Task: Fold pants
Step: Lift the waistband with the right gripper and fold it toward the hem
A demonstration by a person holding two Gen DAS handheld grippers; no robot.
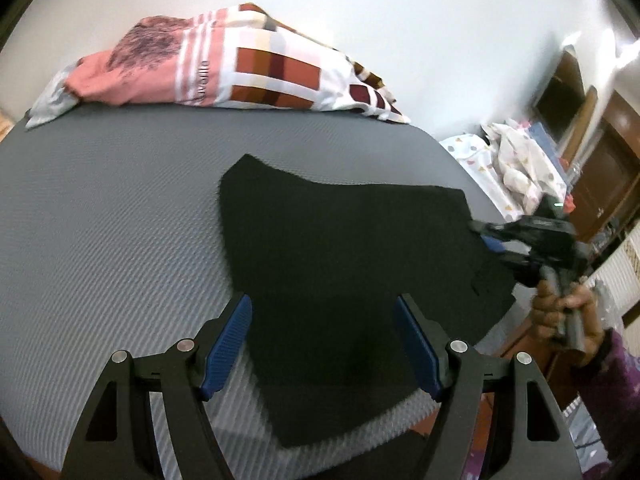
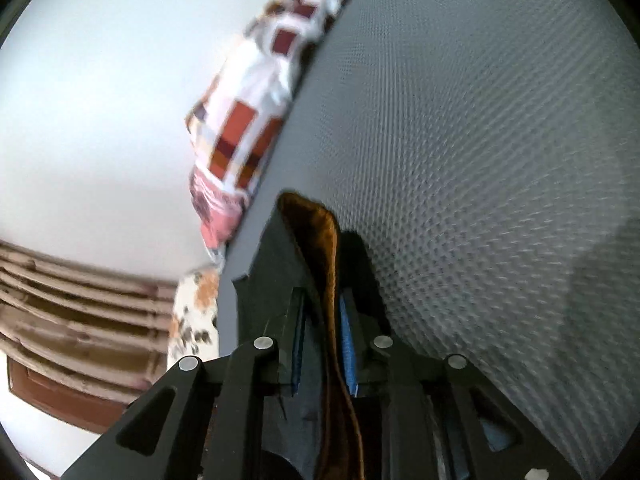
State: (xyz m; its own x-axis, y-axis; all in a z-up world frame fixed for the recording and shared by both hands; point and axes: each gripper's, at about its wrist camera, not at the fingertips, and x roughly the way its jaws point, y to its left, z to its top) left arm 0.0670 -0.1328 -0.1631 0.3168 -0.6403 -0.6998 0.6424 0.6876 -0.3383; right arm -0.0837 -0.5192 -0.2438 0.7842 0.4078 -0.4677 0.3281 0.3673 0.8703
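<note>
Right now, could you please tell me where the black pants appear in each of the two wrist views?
Left wrist view: the black pants lie spread over the centre, on the grey mattress.
Right wrist view: only a lifted fold shows at lower centre, between the pads of the right hand-held gripper.
Shared landmark: the checked pillow by the wall.

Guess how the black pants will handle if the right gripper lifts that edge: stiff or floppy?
Probably floppy: the black pants lie flat and follow the grey mattress, and the edge pinched in the right gripper curls over, showing a brown lining. They look thick, so likely some weight and drag. The ribbed mattress may resist sliding.
</note>
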